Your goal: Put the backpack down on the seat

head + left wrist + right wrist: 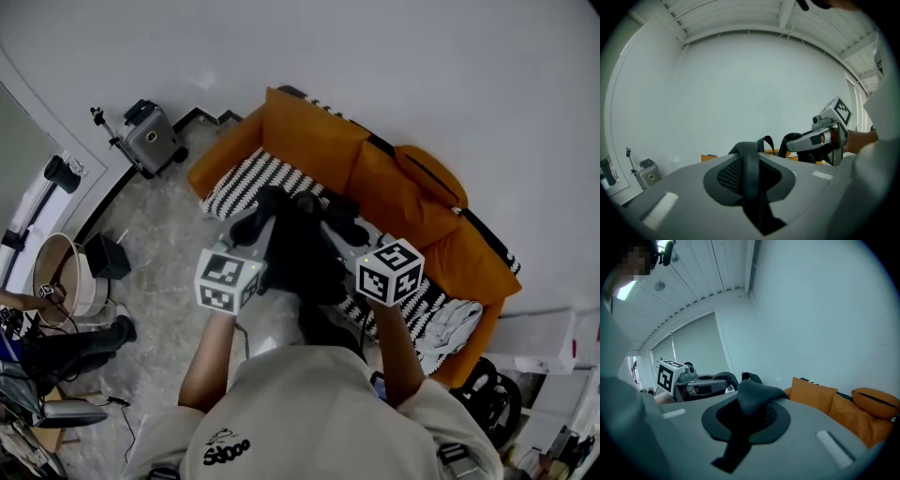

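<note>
A black backpack [298, 251] hangs between my two grippers, above the orange sofa [309, 141] and its black-and-white patterned seat [246, 178]. In the head view my left gripper [255, 223] and right gripper [343, 227] hold it from either side, chest-high in front of the person. The left gripper view has the jaws [751, 165] shut on a black mesh shoulder strap [749, 161], with the right gripper [819, 138] opposite. From the right gripper view the jaws [751, 405] are shut on another mesh strap [754, 397], and the left gripper [693, 383] shows behind it. The backpack hides part of the seat.
Orange cushions [422, 183] line the sofa's back, and a white cloth [452, 328] lies at its right end. A grey case [153, 137] stands by the wall at the left. A round tub [62, 274] and a black box [106, 256] sit on the floor.
</note>
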